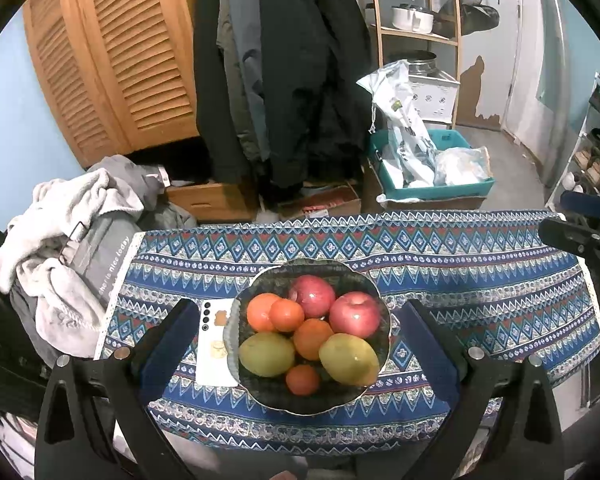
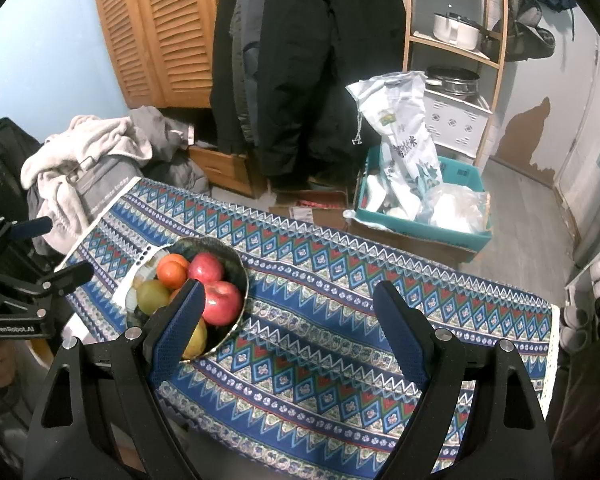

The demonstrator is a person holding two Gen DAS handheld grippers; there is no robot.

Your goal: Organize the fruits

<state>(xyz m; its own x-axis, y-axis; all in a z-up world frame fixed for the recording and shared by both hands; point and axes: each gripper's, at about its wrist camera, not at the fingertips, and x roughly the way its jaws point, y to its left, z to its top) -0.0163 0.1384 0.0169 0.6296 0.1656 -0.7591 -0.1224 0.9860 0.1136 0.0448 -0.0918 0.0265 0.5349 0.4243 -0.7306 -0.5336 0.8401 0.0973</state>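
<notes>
Clothes pile (image 1: 64, 240): far left, off the worktop edge, grey and white fabric heaped up.
Phone (image 1: 216, 344): white, flat on the cloth, its right edge tucked just under the bowl rim.
Left gripper (image 1: 300, 344): jaws released, spread wide, nothing between them; hangs over the near side of the bowl, framing it.
Bowl (image 1: 376, 292): dark, scalloped rim, on the patterned worktop (image 1: 500, 280), left of centre in the right wrist view.
Fruit in bowl: two red apples (image 1: 354, 314) at the back right, touching; oranges (image 1: 287, 315) centre and left, a smaller one at the front; two yellow-green fruits (image 1: 266, 354) front left and front right, kind unclear, maybe mango or pear.
Right gripper (image 2: 288, 332): jaws released, wide apart, empty; over bare cloth right of the bowl, its left finger overlapping the bowl's near rim in view.
Worktop right half: bare cloth, no fruit on it.
Teal crate (image 1: 432, 184): on the floor beyond the worktop, holding bags.
Step in hand (judgement): either all fruit is already gathered and the task is near done, or sorting out of the bowl has not yet begun; cannot tell which.
Next move (judgement): if sorting, lower the left gripper onto a top fruit such as the front-right yellow-green one, close gently on its widest part, lift straight up.
Risk: round fruit packed touching; pulling one may roll its neighbours.
</notes>
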